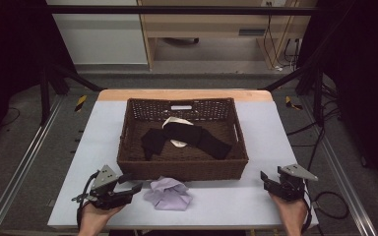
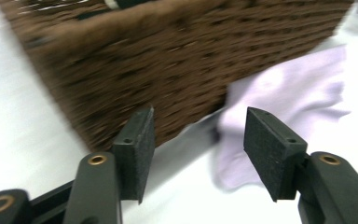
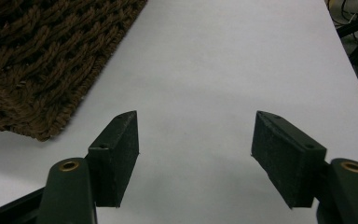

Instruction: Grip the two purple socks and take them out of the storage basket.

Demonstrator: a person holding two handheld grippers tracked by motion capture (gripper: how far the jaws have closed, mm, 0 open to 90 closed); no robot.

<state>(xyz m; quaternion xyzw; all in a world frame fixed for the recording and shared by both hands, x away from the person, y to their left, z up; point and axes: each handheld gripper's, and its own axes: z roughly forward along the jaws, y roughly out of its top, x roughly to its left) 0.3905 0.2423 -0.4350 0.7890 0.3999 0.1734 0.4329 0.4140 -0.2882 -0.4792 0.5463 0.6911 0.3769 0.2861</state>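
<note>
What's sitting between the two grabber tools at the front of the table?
In the high view, a crumpled lilac cloth lies between the left gripper and the right gripper, closer to the left one. The rest is bare table.

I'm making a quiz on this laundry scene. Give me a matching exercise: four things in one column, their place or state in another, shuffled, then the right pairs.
Things:
1. lilac cloth
2. black garment
3. left gripper
4. wicker basket

Places or states:
A. lying inside the basket
B. standing in the middle of the table
C. crumpled on the table in front of the basket
D. fingers open, nothing between them, beside the cloth

Pairs: 1-C, 2-A, 3-D, 4-B
</note>
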